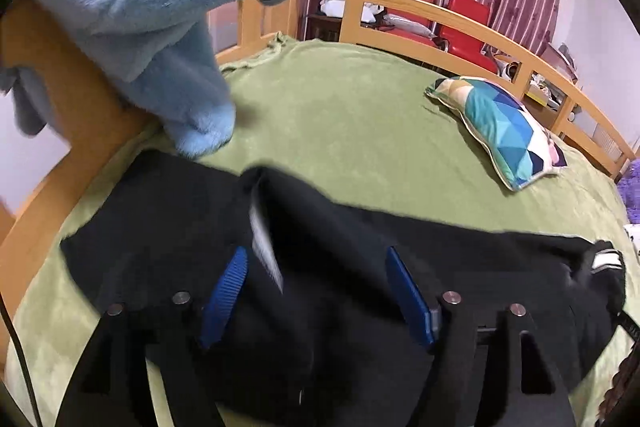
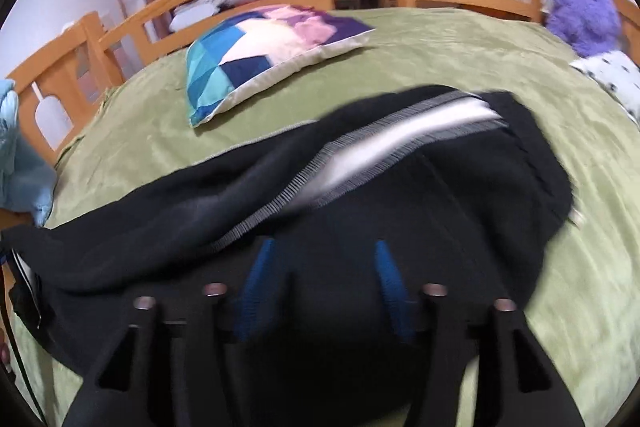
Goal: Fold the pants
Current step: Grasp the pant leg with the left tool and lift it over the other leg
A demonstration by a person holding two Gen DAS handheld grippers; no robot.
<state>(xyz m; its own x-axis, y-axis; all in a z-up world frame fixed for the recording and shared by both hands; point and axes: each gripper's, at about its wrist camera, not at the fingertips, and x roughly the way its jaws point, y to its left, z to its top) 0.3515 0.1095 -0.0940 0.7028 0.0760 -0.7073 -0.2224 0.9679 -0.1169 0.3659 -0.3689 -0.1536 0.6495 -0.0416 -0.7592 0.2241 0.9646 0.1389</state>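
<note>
Black pants (image 1: 360, 235) lie spread across the green bed cover, with a white and grey side stripe (image 2: 384, 147) in the right wrist view, where the cloth (image 2: 200, 211) looks blurred. My left gripper (image 1: 316, 259) is open, its blue pads (image 1: 226, 291) wide apart just over the black cloth, gripping nothing. My right gripper (image 2: 324, 251) is open too, blue pads (image 2: 390, 287) apart over the cloth near the striped end.
Green bed cover (image 1: 340, 115) with a wooden rail (image 1: 460, 19) around it. A patterned pillow (image 1: 504, 131) lies behind the pants. Light blue plush cloth (image 1: 160, 7) hangs at the left rail. A purple plush toy (image 2: 580, 15) sits at the far right.
</note>
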